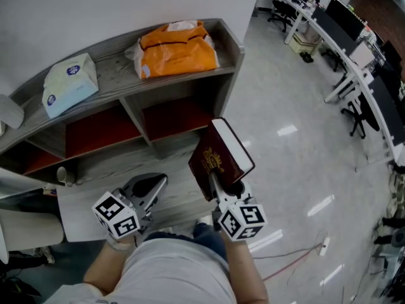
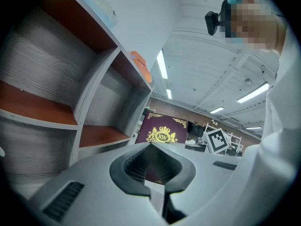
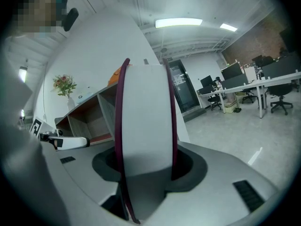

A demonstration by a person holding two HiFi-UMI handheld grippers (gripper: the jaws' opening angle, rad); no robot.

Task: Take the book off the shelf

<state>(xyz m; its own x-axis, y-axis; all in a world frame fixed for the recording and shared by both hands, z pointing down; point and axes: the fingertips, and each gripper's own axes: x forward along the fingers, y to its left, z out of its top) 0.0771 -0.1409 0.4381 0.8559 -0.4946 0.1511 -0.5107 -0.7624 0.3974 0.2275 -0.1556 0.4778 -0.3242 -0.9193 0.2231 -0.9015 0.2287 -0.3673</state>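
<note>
The book (image 1: 221, 157) stands clamped between the fingers (image 3: 188, 166) of the right gripper (image 1: 221, 185).

place: open-plan office | evidence: row of desks (image 1: 337, 45), monitors (image 1: 345, 18), office chairs (image 1: 356, 116), polished floor (image 1: 285, 100)

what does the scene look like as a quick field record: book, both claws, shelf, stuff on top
book: maroon with gold crest, off the shelf, held upright in front of it
right claw: shut on the book
left claw: shut, nothing between its jaws
shelf: grey with red-brown compartment floors
on top of shelf: orange bag, tissue pack
</note>
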